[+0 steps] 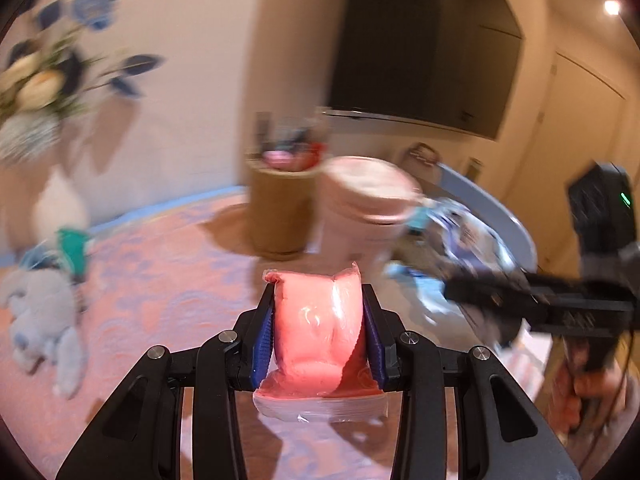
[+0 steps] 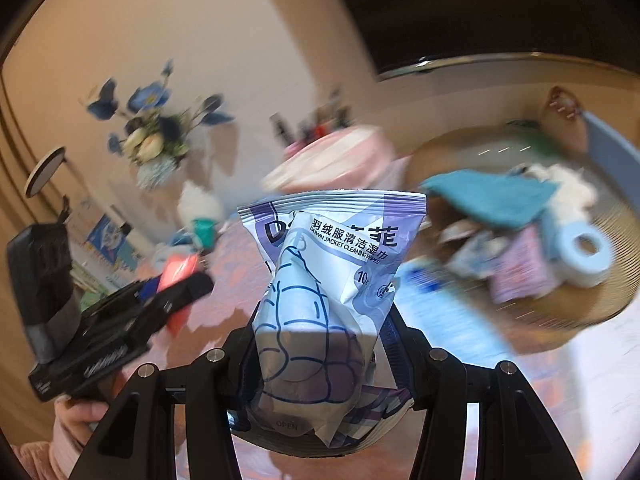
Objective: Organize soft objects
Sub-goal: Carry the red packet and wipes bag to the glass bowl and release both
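In the left wrist view my left gripper (image 1: 319, 320) is shut on a soft pink packet in clear wrap (image 1: 316, 336), held above the pink patterned tabletop (image 1: 168, 280). The right gripper (image 1: 452, 292) reaches in from the right there, its load blurred. In the right wrist view my right gripper (image 2: 324, 344) is shut on a white and purple pack of wet wipes (image 2: 328, 280), held upright. The left gripper (image 2: 180, 288) with the pink packet (image 2: 176, 270) shows at the left, gripped by a hand (image 2: 80, 416). A woven basket (image 2: 596, 308) at the right holds several soft things.
A grey plush toy (image 1: 44, 320) lies at the left on the table. A brown cylinder holder (image 1: 280, 208) and a pink round container (image 1: 368, 200) stand at the back. A vase of blue flowers (image 2: 154, 144) stands by the wall. In the basket lie a teal cloth (image 2: 492, 196) and a blue roll (image 2: 584, 252).
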`<state>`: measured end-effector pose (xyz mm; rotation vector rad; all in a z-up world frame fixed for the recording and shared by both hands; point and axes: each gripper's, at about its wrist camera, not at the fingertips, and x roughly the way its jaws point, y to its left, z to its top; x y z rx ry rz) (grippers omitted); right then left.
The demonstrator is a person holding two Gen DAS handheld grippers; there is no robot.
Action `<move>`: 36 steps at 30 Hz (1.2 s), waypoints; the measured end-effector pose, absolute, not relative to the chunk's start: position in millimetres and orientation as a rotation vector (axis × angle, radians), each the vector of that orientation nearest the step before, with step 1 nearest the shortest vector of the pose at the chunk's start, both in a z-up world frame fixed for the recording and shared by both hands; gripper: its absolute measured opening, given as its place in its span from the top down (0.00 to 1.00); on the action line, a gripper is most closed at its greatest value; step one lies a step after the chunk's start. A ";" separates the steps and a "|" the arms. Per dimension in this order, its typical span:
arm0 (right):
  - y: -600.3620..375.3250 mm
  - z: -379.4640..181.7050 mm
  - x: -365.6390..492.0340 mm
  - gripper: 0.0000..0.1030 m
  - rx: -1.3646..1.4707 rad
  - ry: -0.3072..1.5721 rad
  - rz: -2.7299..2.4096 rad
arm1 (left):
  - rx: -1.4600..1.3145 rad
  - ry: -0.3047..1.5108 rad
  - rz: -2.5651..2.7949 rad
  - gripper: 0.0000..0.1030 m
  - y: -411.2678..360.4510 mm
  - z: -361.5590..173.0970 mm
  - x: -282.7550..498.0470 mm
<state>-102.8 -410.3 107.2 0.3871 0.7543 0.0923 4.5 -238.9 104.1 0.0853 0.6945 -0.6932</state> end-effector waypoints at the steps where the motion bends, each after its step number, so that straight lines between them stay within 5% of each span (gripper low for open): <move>1: -421.9 109.9 -102.6 0.48 0.383 0.758 0.082 | 0.109 0.688 -0.720 0.65 -253.2 105.6 -0.2; 20: -569.5 146.3 -6.0 0.48 0.251 0.870 -0.023 | 0.137 0.726 -1.050 0.65 -433.5 106.5 6.2; 22: -574.3 141.2 3.9 0.41 0.269 0.889 0.010 | 0.156 0.726 -1.061 0.64 -443.8 103.0 8.6; 24: -578.6 134.4 15.9 0.04 0.299 0.921 0.038 | 0.179 0.729 -1.070 0.36 -449.4 99.6 9.7; 27: -587.8 130.4 20.3 0.00 0.321 0.922 -0.010 | 0.177 0.700 -1.051 0.10 -448.8 98.2 7.3; 36: -601.4 123.5 0.0 0.00 0.423 0.909 -0.034 | 0.166 0.732 -1.044 0.06 -435.6 96.6 8.3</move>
